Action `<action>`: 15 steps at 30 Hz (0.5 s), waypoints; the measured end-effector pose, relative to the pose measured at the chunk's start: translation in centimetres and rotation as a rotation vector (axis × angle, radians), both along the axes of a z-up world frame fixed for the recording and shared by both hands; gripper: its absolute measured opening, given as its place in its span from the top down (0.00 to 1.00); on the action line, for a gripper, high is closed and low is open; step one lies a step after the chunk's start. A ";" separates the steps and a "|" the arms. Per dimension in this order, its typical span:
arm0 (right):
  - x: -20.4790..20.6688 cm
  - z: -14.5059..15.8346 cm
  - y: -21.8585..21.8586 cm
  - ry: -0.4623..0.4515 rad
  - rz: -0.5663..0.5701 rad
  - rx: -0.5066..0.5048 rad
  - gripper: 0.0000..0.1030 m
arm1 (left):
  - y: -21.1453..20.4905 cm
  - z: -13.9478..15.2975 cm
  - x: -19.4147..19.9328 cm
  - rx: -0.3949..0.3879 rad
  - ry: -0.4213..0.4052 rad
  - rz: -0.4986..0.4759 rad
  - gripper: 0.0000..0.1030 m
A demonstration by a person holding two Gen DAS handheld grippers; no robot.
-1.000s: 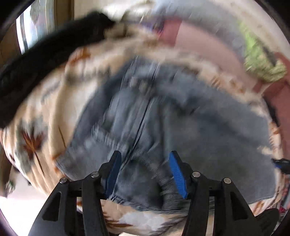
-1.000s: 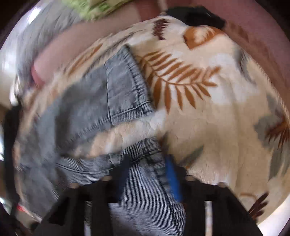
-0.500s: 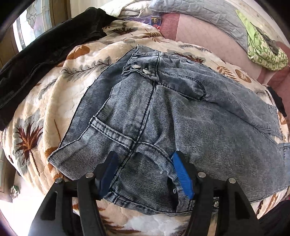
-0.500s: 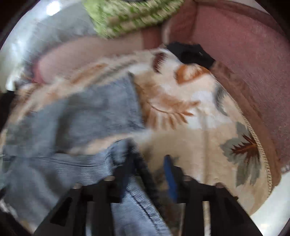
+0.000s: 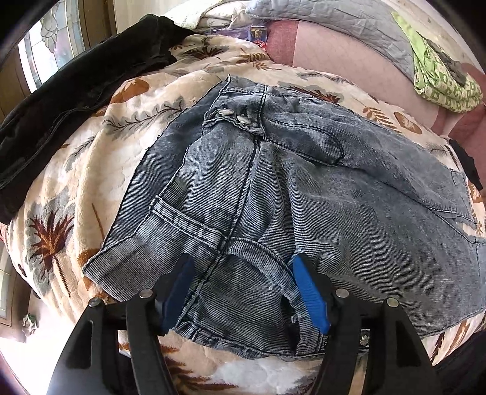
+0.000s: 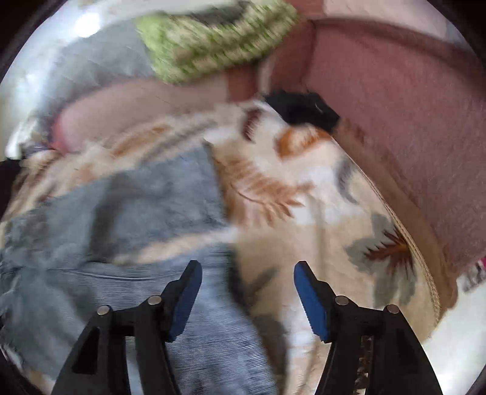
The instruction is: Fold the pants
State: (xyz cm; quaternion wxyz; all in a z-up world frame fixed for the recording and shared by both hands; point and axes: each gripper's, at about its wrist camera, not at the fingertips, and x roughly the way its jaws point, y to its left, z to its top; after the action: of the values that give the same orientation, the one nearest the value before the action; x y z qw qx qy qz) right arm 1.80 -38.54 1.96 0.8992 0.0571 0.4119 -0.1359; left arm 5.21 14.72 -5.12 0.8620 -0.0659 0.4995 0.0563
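Grey-blue denim pants (image 5: 273, 194) lie folded on a leaf-patterned blanket (image 5: 100, 142), waist buttons at the far side. My left gripper (image 5: 243, 288) is open just above the pants' near edge, its blue pads on either side of a seam ridge, gripping nothing. In the blurred right wrist view, the pants (image 6: 136, 212) lie left and below. My right gripper (image 6: 246, 288) is open and empty over the edge of a pant leg and the blanket (image 6: 334, 243).
A black garment (image 5: 76, 85) lies at the far left of the blanket. A green patterned cloth (image 5: 440, 82) and grey quilt (image 5: 334, 21) rest on the pink sofa back (image 6: 395, 121). A small black item (image 6: 300, 106) sits at the blanket's far corner.
My right gripper let go of the pant leg edge and opened wide. The left gripper stayed open over the waist end, and its view steadied.
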 end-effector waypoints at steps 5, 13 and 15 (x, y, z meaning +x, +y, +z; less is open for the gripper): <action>3.0 -5.5 -1.4 0.279 0.027 0.114 0.19 | 1.4 2.4 0.3 -0.091 -0.024 0.020 0.33; 9.7 1.9 -3.5 0.054 0.072 0.262 0.20 | 5.7 6.9 6.7 -0.120 -0.125 0.073 0.25; 13.4 1.7 -4.2 0.044 0.084 0.289 0.21 | 6.3 6.1 10.0 -0.148 -0.084 0.067 0.25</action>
State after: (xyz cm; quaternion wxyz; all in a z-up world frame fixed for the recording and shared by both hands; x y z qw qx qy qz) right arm 15.20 -42.76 3.68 0.8773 0.1658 0.4487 -0.0386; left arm 15.23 21.02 0.94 0.8727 -0.1485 0.4630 0.0451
